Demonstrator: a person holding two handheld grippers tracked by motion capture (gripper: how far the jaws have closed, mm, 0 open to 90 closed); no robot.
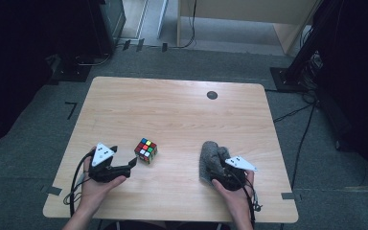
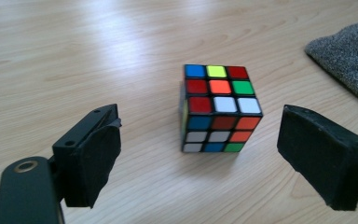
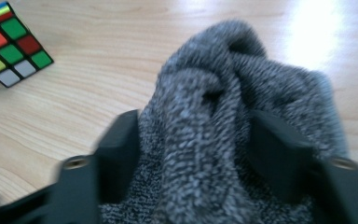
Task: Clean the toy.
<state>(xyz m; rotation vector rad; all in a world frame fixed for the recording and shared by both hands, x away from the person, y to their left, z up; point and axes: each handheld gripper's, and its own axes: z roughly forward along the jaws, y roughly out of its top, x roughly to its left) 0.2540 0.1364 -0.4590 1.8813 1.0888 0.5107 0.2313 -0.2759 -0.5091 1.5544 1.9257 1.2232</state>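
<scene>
cube [image 2: 220, 109] sitting on the table [image 1: 172, 110], just ahead of the left gripper [image 2: 205, 161], jaws wide, nothing in them | right gripper [image 3: 193, 158] farther off, jaws wide around grey cloth [image 3: 223, 116]

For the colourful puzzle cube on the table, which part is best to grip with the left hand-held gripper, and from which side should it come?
Grip the puzzle cube on its two opposite upright side faces, at mid height. It sits flat on the table, apart from the grey knitted cloth. The left hand-held gripper already faces it with open jaws wider than the cube, so coming straight forward and low along the table seems best.
</scene>
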